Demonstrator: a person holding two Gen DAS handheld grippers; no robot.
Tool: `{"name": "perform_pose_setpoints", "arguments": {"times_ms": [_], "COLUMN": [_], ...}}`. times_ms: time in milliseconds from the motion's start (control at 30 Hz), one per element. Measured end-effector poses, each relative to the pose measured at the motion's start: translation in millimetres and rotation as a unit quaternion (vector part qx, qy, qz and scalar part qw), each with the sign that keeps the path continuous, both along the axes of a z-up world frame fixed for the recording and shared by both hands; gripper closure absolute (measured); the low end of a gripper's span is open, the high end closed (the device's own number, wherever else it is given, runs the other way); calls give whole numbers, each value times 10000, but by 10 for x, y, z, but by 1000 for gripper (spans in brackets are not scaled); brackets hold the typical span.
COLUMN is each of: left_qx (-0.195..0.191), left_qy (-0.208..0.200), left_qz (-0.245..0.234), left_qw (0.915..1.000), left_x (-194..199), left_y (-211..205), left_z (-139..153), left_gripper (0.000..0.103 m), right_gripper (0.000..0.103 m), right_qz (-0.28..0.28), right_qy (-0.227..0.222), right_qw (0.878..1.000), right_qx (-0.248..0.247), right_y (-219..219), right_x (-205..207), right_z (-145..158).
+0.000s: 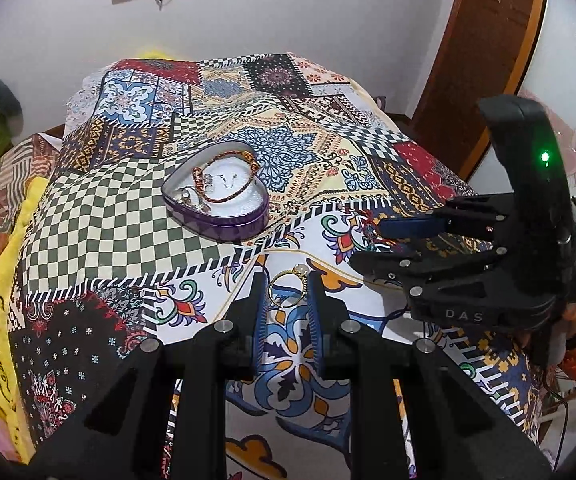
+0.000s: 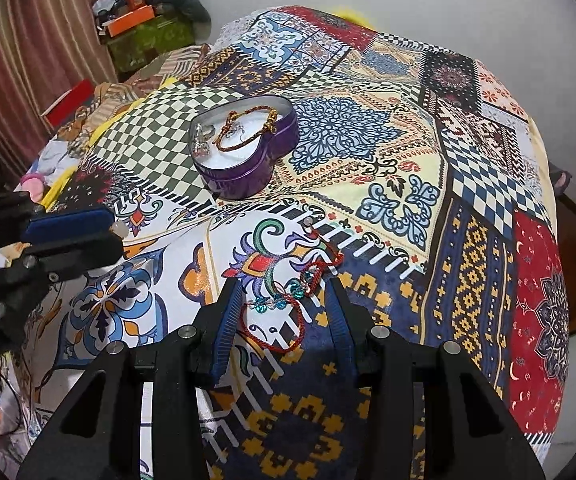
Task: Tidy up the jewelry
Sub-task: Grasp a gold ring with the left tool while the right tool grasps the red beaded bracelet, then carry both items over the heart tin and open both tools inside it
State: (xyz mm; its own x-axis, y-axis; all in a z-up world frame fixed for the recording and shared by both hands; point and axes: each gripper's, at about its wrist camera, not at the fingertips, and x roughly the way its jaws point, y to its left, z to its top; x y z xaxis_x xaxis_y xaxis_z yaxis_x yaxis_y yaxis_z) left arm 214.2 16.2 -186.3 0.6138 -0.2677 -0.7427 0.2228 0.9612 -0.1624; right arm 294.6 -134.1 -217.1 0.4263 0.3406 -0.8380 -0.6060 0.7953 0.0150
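Observation:
A purple heart-shaped tin point(image 1: 224, 222) point(image 2: 248, 176) stands on the patterned cloth, holding a braided red-gold bracelet point(image 1: 228, 196) point(image 2: 244, 136) and small silver pieces. My left gripper point(image 1: 286, 286) is shut on a gold ring point(image 1: 288, 292) with a pale stone, held between its fingertips just above the cloth. My right gripper point(image 2: 284, 284) is open, its fingers either side of a red cord bracelet point(image 2: 288, 304) with teal beads lying on the cloth. The right gripper point(image 1: 371, 246) also shows in the left wrist view, the left gripper point(image 2: 116, 234) in the right wrist view.
The patchwork cloth point(image 1: 327, 152) point(image 2: 467, 220) covers a raised surface that drops off at the edges. Boxes and bags point(image 2: 144, 20) are piled at the far left beside a curtain. A wooden door point(image 1: 483, 40) stands at the right.

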Motion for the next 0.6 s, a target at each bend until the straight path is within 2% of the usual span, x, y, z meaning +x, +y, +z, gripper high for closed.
{"name": "perform_pose_setpoints", "arguments": {"times_ms": [67,200,433,600], "left_qx": [-18,-24,-8,-45], "left_qy": [-20,-35,-87,-204], "left_qz": [36,87,137,192], "left_qw": [10000,10000,9999,9996], "left_x": [-13,-50,-73,-70], "left_y": [27,65,101,149], "left_z": [-1,1,52,152], "left_gripper": [85,85,85,85], "right_gripper": [70,95,96,96], "right_qz": [28,-10,-150,-187], "right_qy": [-20,-37,-126,-317], "right_qw": [10000,10000,9997,9987], "right_qx": [8,14,124,342], "right_y": [-15,-22,-50,-49], "right_x": [-2,13,-5,-28], "right_z": [-7,-10,76,307]}}
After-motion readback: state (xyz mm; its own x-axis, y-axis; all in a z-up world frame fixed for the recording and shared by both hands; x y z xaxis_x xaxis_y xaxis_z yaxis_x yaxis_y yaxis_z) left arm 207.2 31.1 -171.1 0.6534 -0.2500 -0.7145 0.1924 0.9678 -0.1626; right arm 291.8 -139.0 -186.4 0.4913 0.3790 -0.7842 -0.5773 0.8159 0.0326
